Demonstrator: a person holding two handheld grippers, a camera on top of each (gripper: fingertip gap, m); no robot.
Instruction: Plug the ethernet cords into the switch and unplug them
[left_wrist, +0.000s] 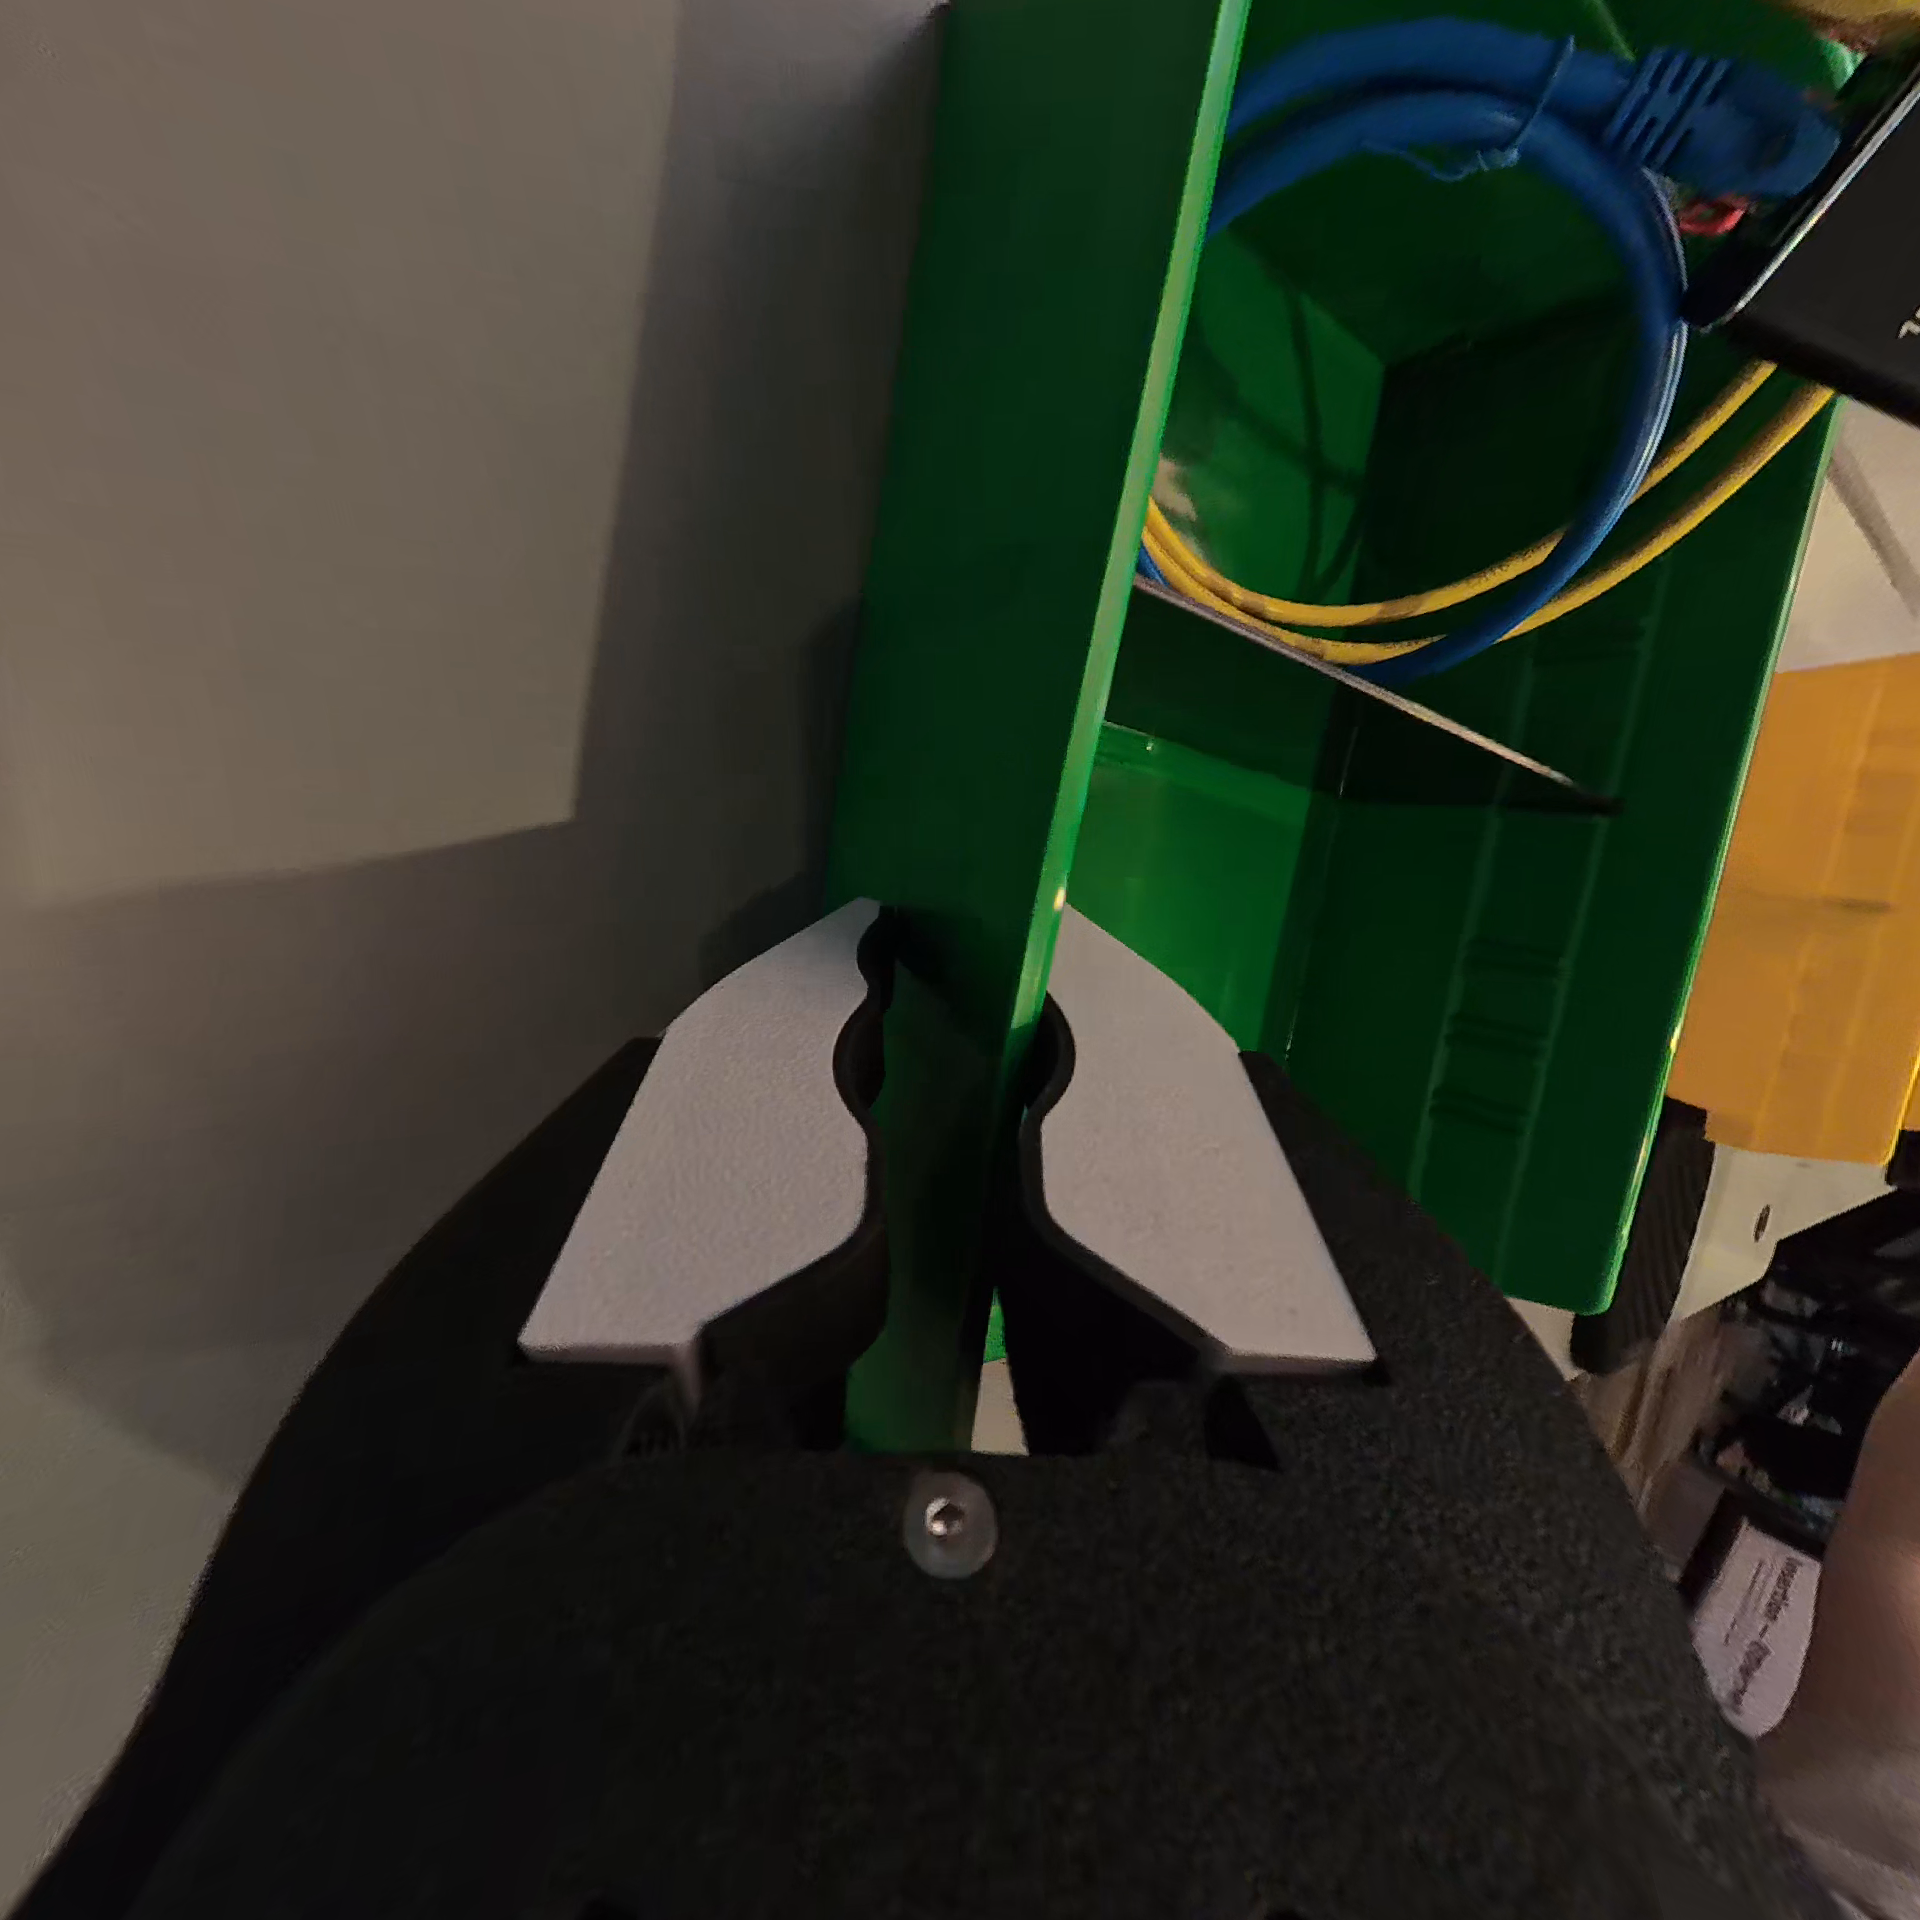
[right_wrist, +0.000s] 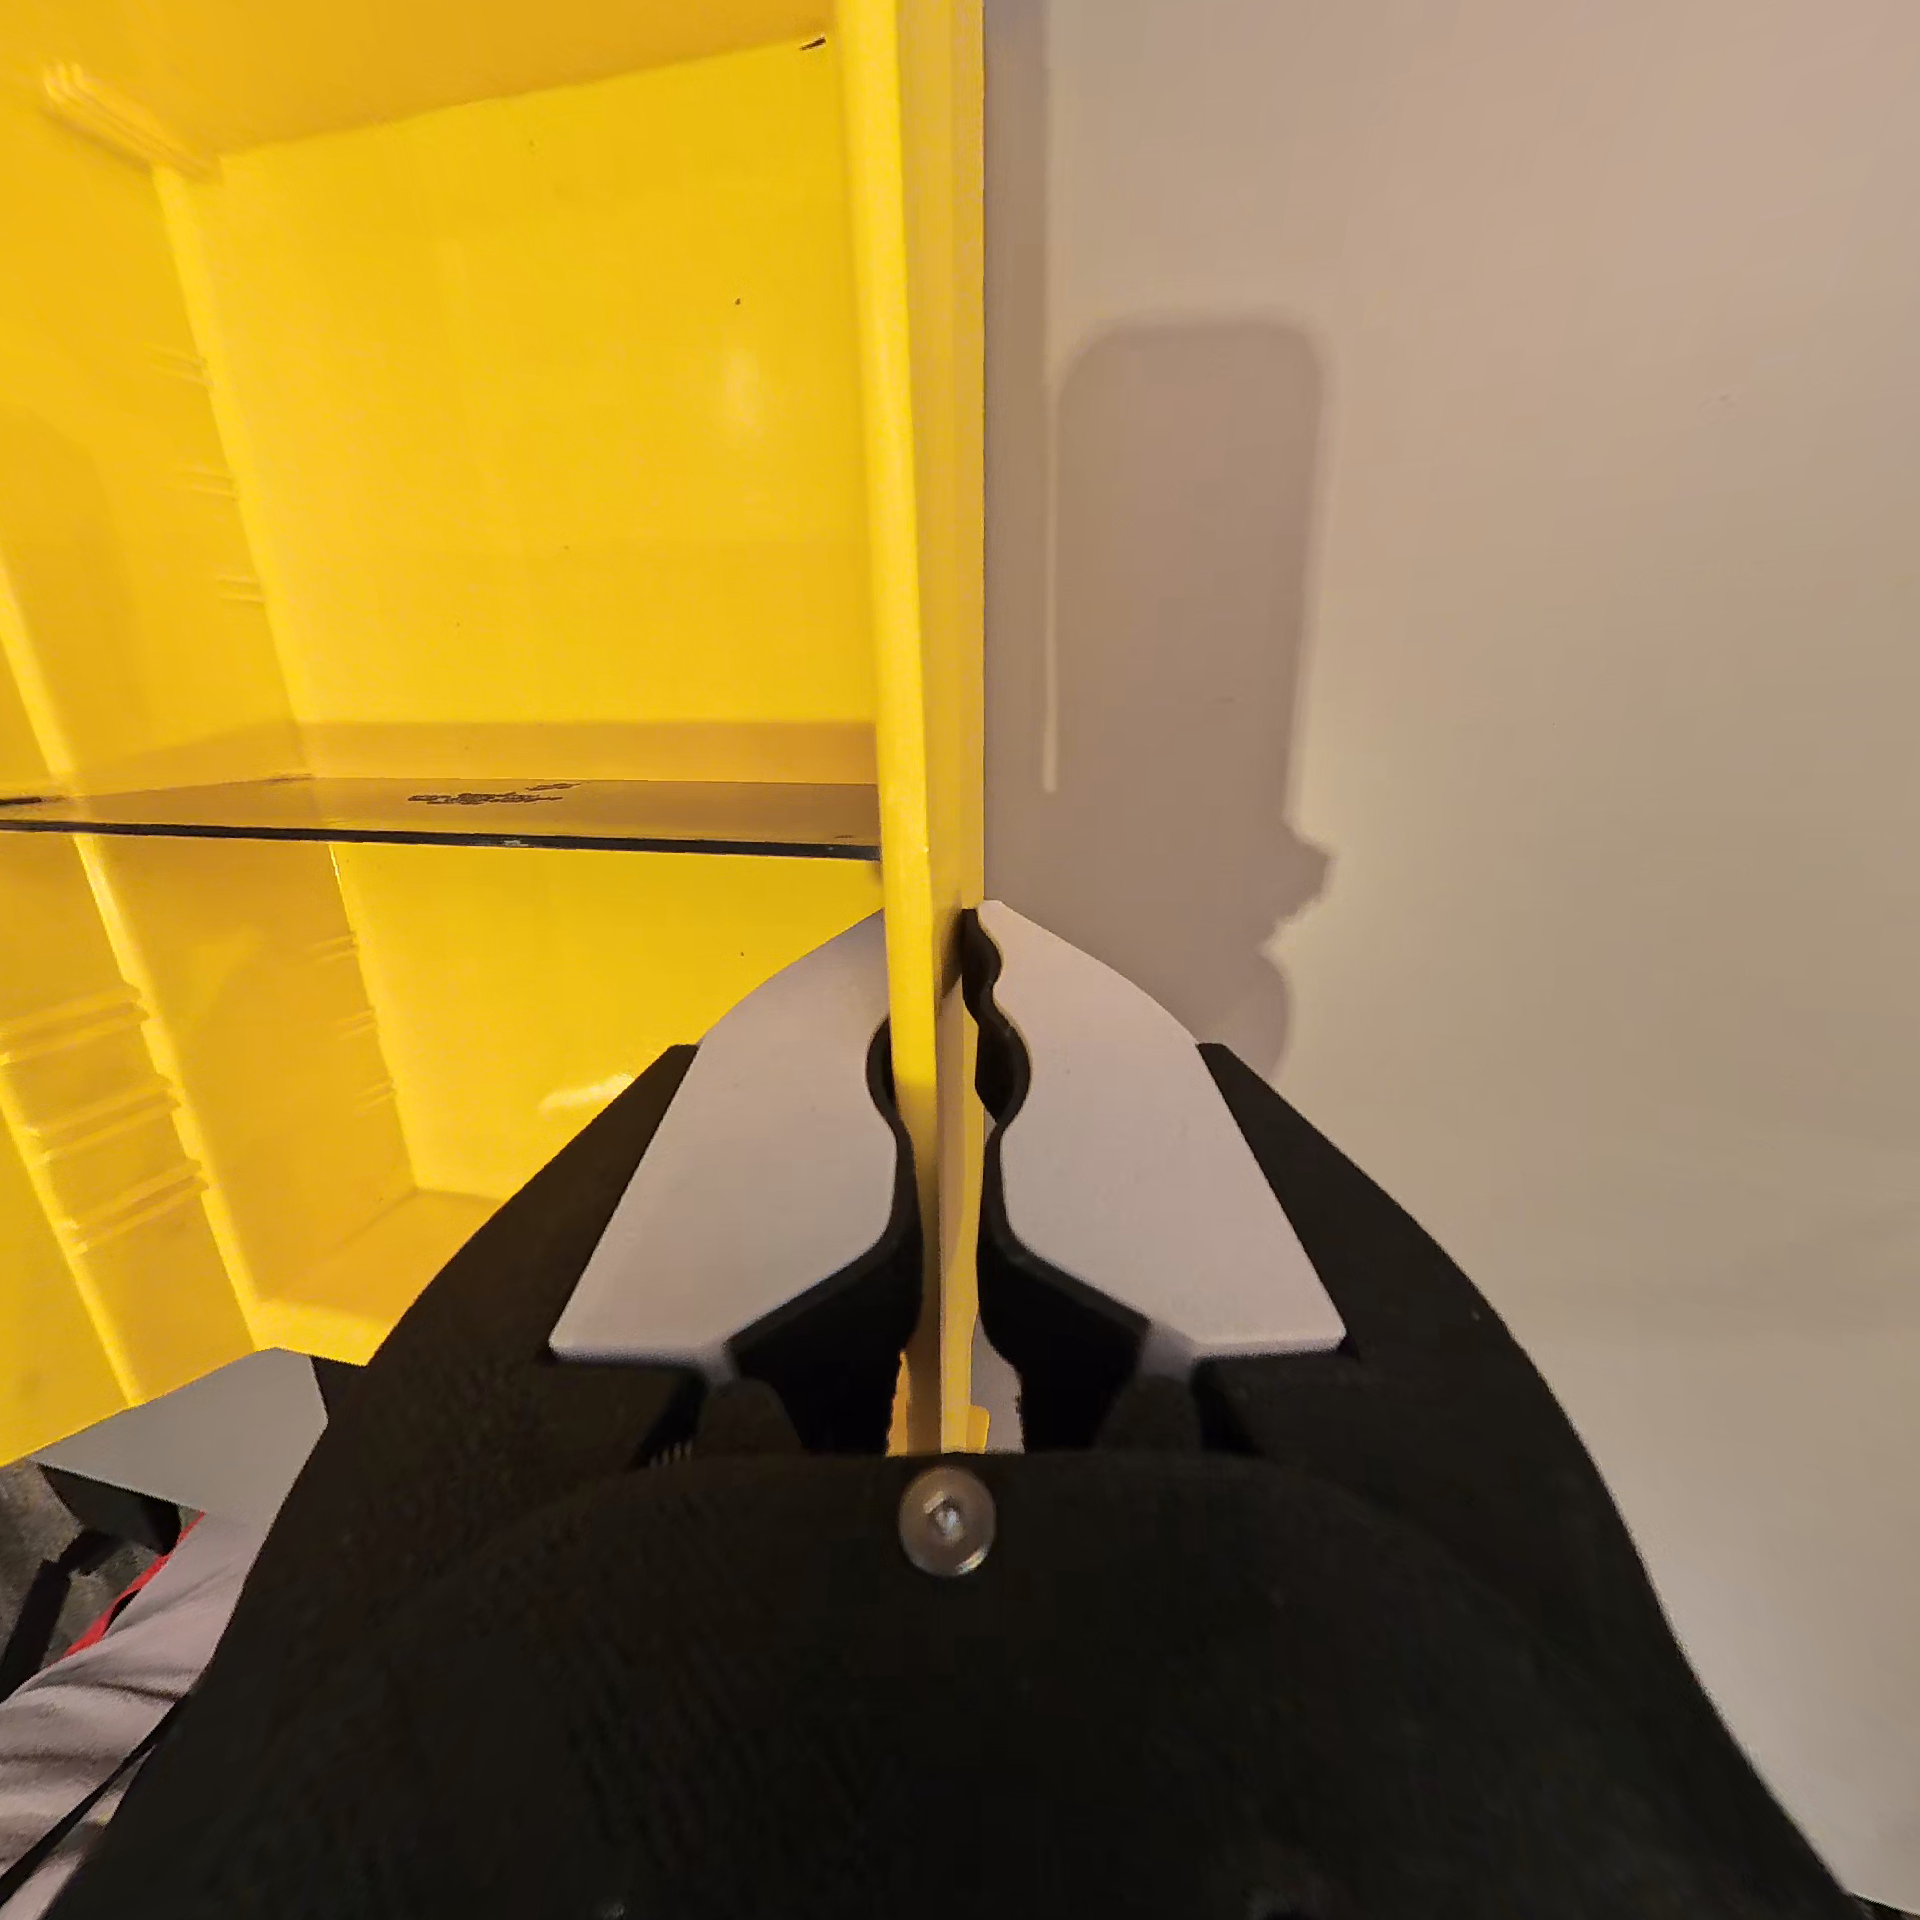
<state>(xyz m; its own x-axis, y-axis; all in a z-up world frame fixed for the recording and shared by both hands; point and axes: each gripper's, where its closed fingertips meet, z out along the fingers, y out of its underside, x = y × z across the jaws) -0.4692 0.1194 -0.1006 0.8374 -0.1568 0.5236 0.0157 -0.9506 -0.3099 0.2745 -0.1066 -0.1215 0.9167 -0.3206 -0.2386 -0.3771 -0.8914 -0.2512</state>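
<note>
- Left wrist view: blue ethernet cord (left_wrist: 1621, 343) loops inside the far compartment of a green plastic bin (left_wrist: 1538, 935); its ribbed blue plug boot (left_wrist: 1683, 114) is at the top right, right up against a black box-shaped device (left_wrist: 1829, 322) that reads as the switch. Cannot tell if the plug is seated.
- Thin yellow ethernet cord (left_wrist: 1382, 613) coils in the same compartment, running beside and under the blue loop, partly resting on a thin dark divider plate (left_wrist: 1382, 696) that crosses the bin.
- Near compartment of the green bin, this side of the divider, shows only bare green floor and ribbed wall.
- Left claw (left_wrist: 961, 997) pinches the green bin's side wall (left_wrist: 1039, 520); the wall runs between the two grey fingers (left_wrist: 748, 1122) with both black pads against it.
- Yellow plastic bin (left_wrist: 1808, 914) sits just beside the green one, on its right.
- Right wrist view: right claw (right_wrist: 935, 997) pinches the right-hand side wall (right_wrist: 925, 520) of the yellow plastic bin (right_wrist: 520, 468); both black pads press the thin wall, fingers (right_wrist: 1122, 1122) nearly together.
- Yellow bin has a thin dark divider plate (right_wrist: 468, 810) across it.
- Pale grey-white bench (right_wrist: 1558, 623) lies under both bins; shadow of the tool falls on it right of the yellow wall.
- Grey fabric with a red stripe (right_wrist: 94, 1662) at the lower left edge, part of the person.
</note>
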